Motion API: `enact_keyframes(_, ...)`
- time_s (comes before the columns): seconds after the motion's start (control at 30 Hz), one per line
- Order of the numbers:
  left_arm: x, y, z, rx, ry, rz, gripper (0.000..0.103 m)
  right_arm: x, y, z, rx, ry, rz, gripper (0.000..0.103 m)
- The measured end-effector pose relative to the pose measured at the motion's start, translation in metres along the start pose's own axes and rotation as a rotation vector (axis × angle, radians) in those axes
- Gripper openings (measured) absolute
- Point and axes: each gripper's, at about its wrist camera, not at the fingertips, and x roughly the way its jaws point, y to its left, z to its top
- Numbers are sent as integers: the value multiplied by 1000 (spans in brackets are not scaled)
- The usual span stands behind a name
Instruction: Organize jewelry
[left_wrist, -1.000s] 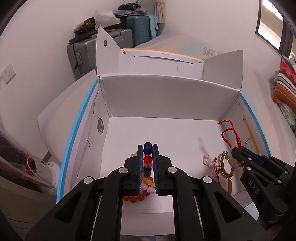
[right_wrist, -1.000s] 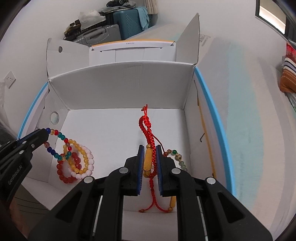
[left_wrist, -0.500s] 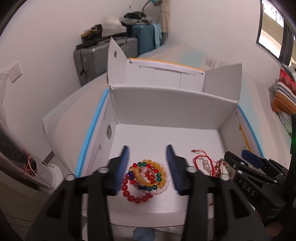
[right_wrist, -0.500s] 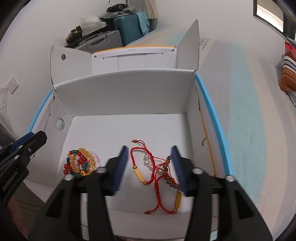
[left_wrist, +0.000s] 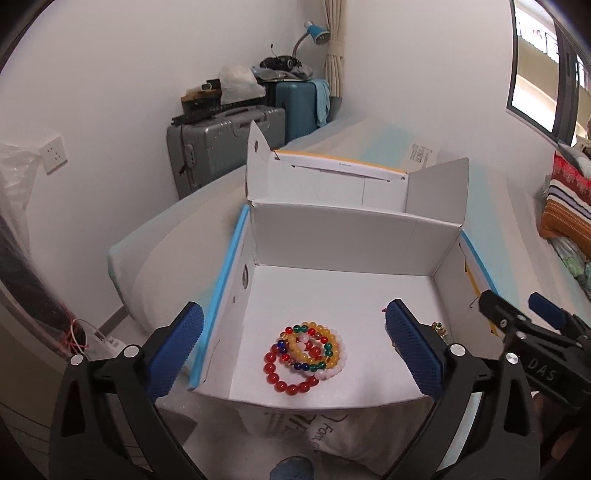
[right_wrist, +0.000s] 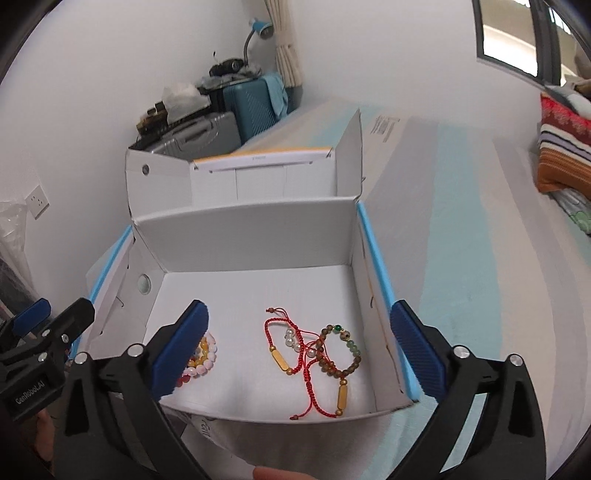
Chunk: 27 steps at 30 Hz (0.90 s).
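Both grippers hang above the near edge of the white cardboard box (left_wrist: 343, 243), each with its fingers spread wide and nothing between them. The left gripper (left_wrist: 295, 347) frames the stack of coloured bead bracelets (left_wrist: 306, 356), which lies on the box floor at about 7 o'clock. The right gripper (right_wrist: 299, 343) frames the red cord bracelets (right_wrist: 295, 354) and the brown bead bracelet (right_wrist: 338, 356), a loose tangle at about 5 o'clock on the floor.

The step in hand looks like backing off after setting the jewelry down. To do it well, each gripper should probably rise straight and keep its fingers apart, so that no pad drags a cord or rolls a bead. The red cords seem the likeliest to snag, as their loops lie open and cross the brown beads.

The left wrist view shows the coloured stack whole; the right finger hides nearly all of the red-cord group, leaving only a glimpse. The right wrist view shows that group fully, with its gold tube beads and pearls, while its left finger (right_wrist: 181, 350) covers much of the coloured stack. The two piles lie well apart.
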Motion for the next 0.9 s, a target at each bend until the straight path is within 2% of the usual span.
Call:
enact_keyframes(0.27,-27,5,-22,16,-30,4,97,-38,2,-14,-9,-72,-27,95)
enact_keyframes(0.53,-52,1,-41,34,-58,-17,97,-53,-4,-43,-11,-46,-31,95)
enact_keyframes(0.9,-67,-3,-77,73,-42,-18,97,-66,-3,-74,-31,-29,-56,95)
